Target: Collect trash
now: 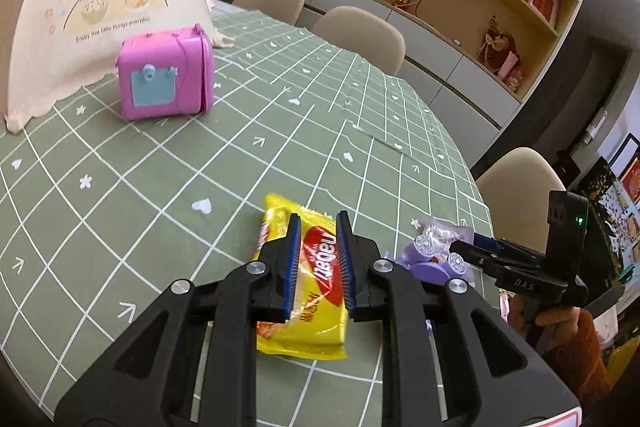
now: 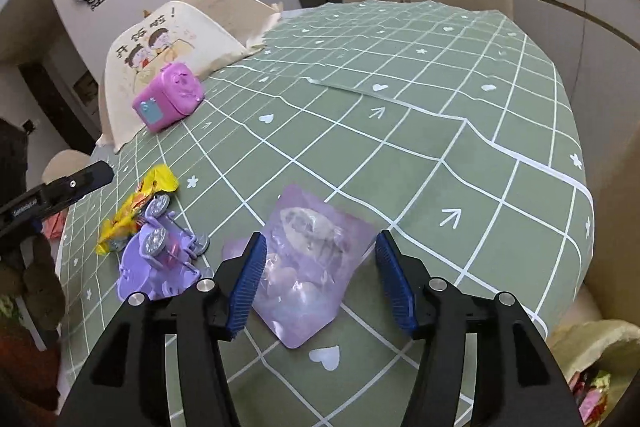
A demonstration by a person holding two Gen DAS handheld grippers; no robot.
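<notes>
While the left gripper (image 1: 318, 223) straddles the flat yellow foil snack wrapper with a red logo (image 1: 308, 291), its blue-padded fingers stand narrowly parted on either side of the packet's width, and whether the pads already press the foil cannot be told. The wrapper lies on the green grid-patterned tablecloth (image 1: 160, 163) near the table's near edge, its long axis running straight along the fingers and away from the camera, so a squeeze across its short width looks like the natural grip. The right gripper (image 2: 320, 247) is released, its jaws spread wide over a crumpled translucent lilac plastic bag (image 2: 308, 259) that sits flat between them, also close to the near edge; the bag is nearly as broad as the opening, so the fingers would probably need to drop and pinch its puckered middle. Between the two pieces of trash rests a purple plastic toy carriage with silver wheels (image 2: 160, 255), just beside the wrapper's end and near the bag, which either hand could nudge. A pink plastic toy case (image 1: 166, 73) stands well apart, toward the far side.
</notes>
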